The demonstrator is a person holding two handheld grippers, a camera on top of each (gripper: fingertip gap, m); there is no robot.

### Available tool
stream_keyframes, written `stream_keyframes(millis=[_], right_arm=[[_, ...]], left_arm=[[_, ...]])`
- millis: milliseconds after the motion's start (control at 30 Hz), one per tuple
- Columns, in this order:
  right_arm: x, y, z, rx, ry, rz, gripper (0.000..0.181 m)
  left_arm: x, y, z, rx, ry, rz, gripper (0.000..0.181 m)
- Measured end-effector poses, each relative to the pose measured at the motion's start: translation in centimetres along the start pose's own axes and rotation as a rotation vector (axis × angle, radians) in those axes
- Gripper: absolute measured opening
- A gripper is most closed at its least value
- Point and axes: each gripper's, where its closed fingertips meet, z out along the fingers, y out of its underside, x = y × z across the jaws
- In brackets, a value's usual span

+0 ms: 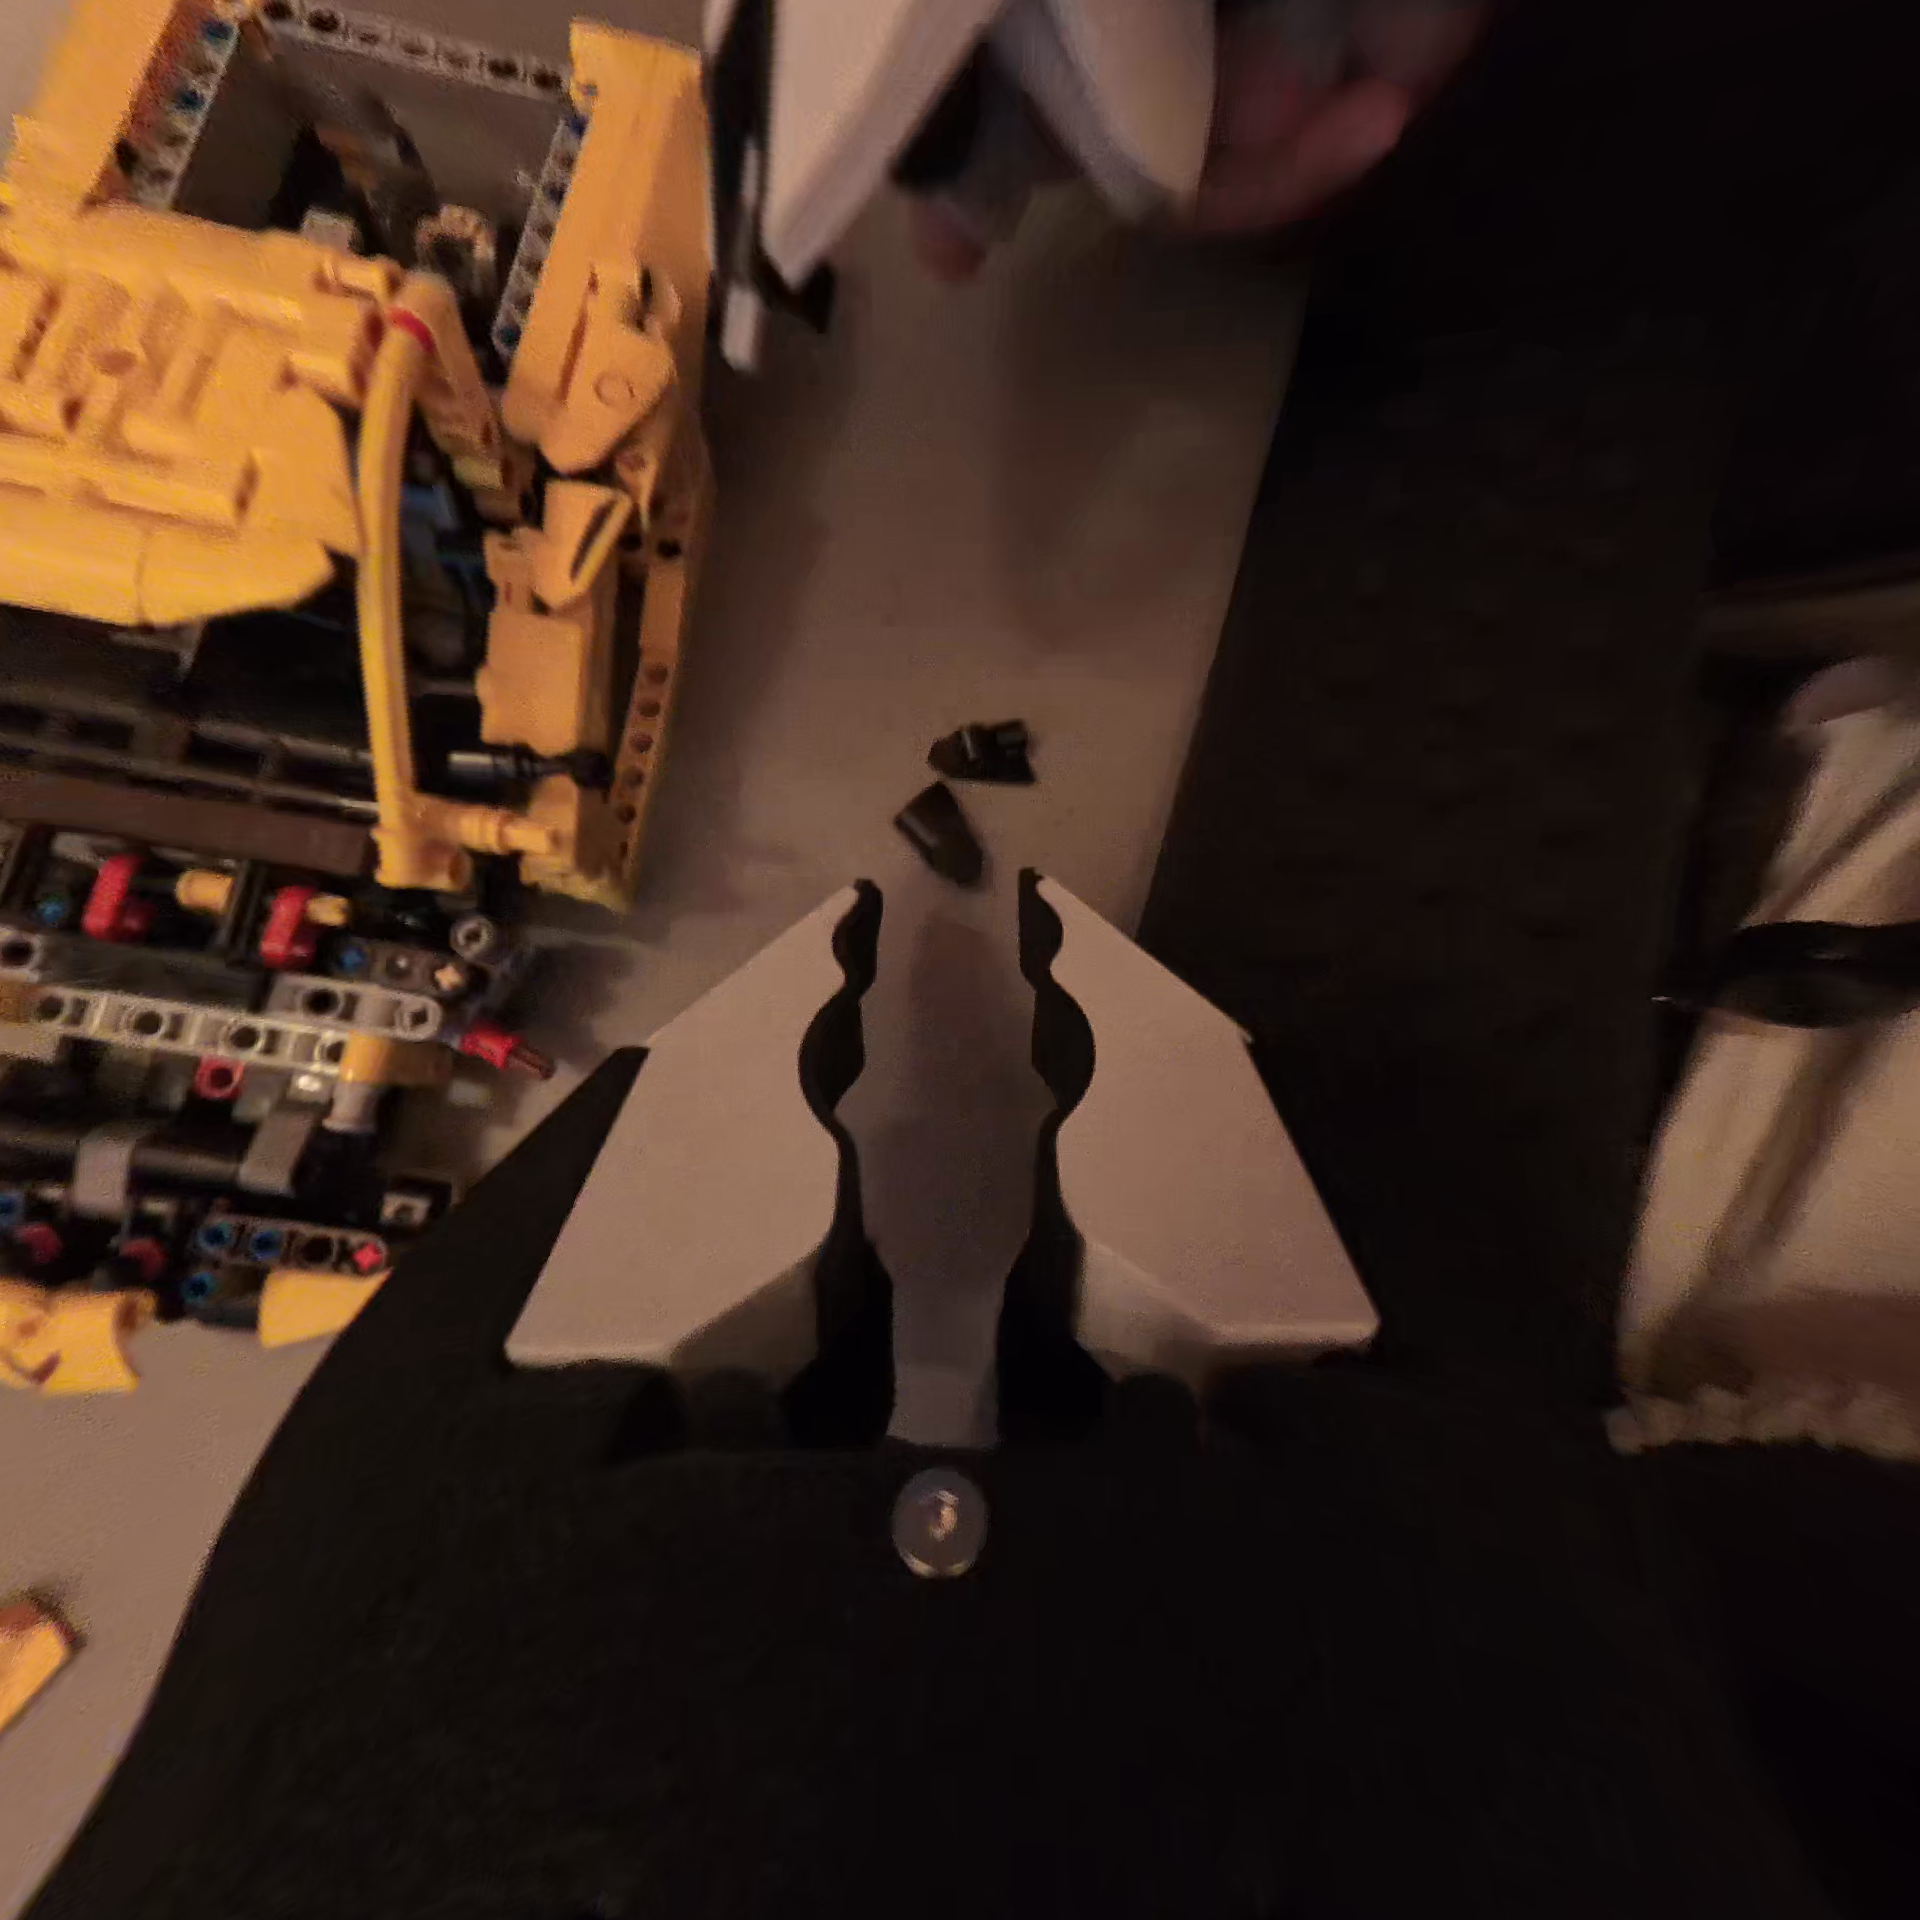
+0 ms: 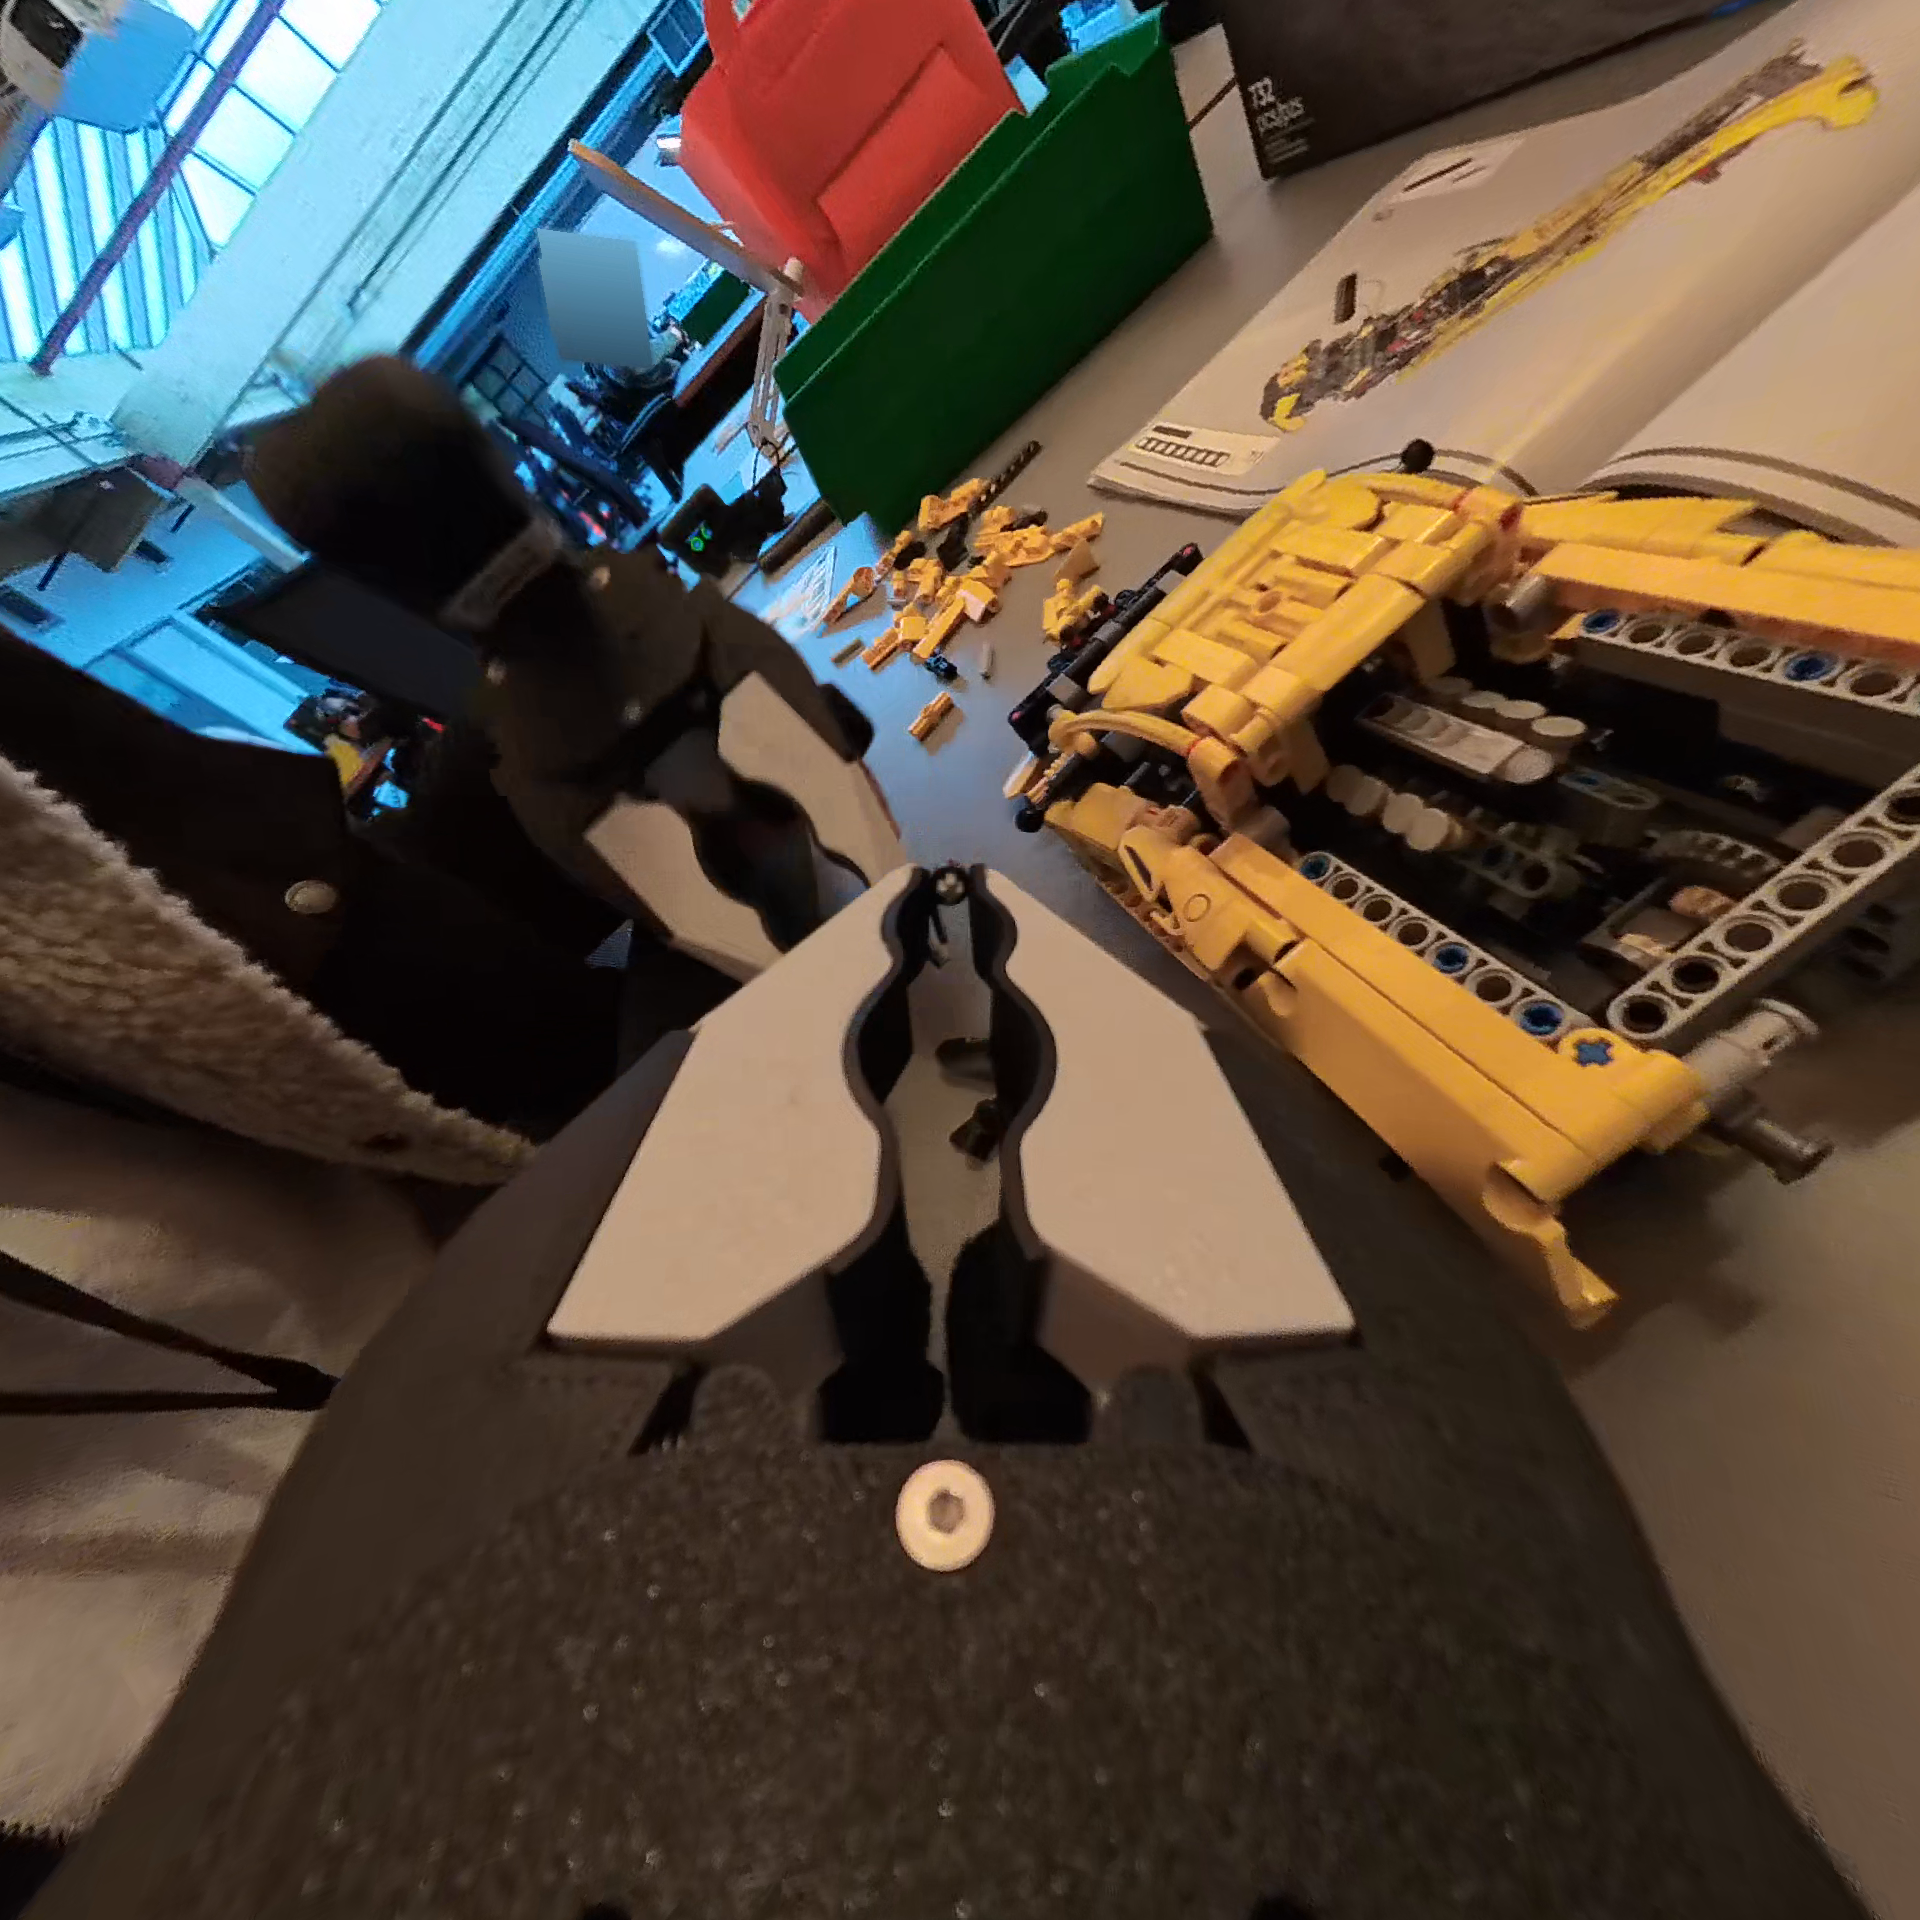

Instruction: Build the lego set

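A large yellow Lego crane model [image 2: 1351,748] lies on the grey table; it also shows in the left wrist view [image 1: 343,499]. My right gripper [image 2: 948,885] is shut on a small black pin, held above the table just left of the model. My left gripper [image 1: 948,891] is open and empty, low over the table, its tips just short of two small black pieces [image 1: 956,795]. The left gripper [image 2: 727,831] shows blurred in the right wrist view, close beyond the right one. The right gripper [image 1: 935,125] shows blurred at the top of the left wrist view.
A pile of loose yellow and black pieces [image 2: 966,582] lies behind the model. A green bin [image 2: 987,343], a red bag [image 2: 842,156], an open instruction booklet [image 2: 1558,312] and a dark box [image 2: 1455,62] stand farther back. The table edge [image 1: 1216,727] runs to the right of my left gripper.
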Motion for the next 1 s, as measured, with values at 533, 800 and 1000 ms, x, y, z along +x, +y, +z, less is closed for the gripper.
stream_keyframes(millis=[533, 800, 1000], right_arm=[[-0.2, -0.9, -0.7, 0.072, -0.048, 0.075, 0.006], [-0.2, -0.8, -0.6, 0.065, -0.046, 0.070, 0.006], [-0.1, -0.8, -0.6, 0.065, -0.037, 0.071, 0.006]], left_arm=[[-0.4, 0.1, 2.4, -0.010, -0.036, -0.101, 0.025], [-2.2, 1.3, 1.3, -0.043, -0.095, -0.073, 0.021], [-2.8, 1.2, 0.3, -0.014, -0.110, -0.060, 0.021]])
